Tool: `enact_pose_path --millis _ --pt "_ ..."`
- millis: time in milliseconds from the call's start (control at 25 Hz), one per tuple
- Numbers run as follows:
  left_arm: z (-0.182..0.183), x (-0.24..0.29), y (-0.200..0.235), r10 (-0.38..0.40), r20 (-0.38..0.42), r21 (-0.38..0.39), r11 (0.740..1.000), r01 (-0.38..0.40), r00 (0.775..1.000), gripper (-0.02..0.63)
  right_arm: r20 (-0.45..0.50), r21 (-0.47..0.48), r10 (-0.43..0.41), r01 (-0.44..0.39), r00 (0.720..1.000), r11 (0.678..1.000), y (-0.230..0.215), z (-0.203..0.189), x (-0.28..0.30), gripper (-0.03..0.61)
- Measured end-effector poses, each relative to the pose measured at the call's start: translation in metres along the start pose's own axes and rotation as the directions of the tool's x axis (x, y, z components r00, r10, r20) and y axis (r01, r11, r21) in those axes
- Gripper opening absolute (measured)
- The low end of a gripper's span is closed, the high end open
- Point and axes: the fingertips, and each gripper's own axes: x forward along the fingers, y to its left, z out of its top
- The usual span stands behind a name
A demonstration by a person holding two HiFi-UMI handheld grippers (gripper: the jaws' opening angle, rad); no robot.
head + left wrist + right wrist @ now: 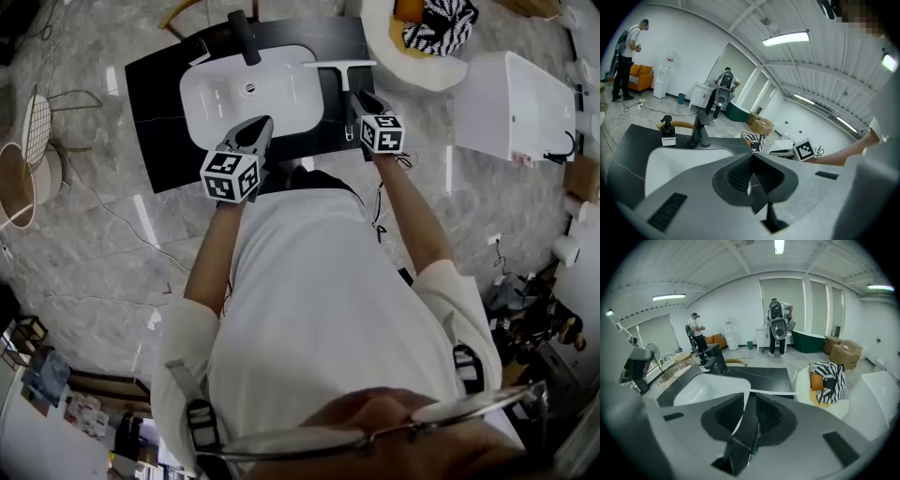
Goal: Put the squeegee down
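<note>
Over counter [159, 108] by sink [225, 94], squeegee [338, 65] tight in right hand-held gripper [360, 99] jaws, blade beyond them.

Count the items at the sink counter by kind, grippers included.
grippers: 2 (left gripper, right gripper)
squeegee: 1, handle clamped in the right gripper
faucet: 1
soap bottle: 1
sink basin: 1
Total: 6
</note>
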Motion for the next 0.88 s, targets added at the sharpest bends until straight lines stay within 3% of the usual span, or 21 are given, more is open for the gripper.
enact_pose_path --millis 200,680,880 --pt "-0.01 -0.009 -0.029 0.046 0.031 -0.036 0.998 -0.045 0.998 0.005 0.064 -0.009 0.048 -0.047 0.997 0.999 0.01 0.006 -0.049 0.049" --pt "-0.042 -0.035 -0.101 0.095 0.073 -0.025 0.995 -0.094 0.993 0.005 0.152 0.115 0.14 -0.158 0.978 0.981 0.025 -0.011 -0.143 0.009" --pt "-0.053 -0.05 -0.133 0.113 0.074 0.066 0.991 -0.118 0.991 0.005 0.172 0.105 0.203 -0.223 0.964 0.969 0.038 -0.024 -0.176 0.006"
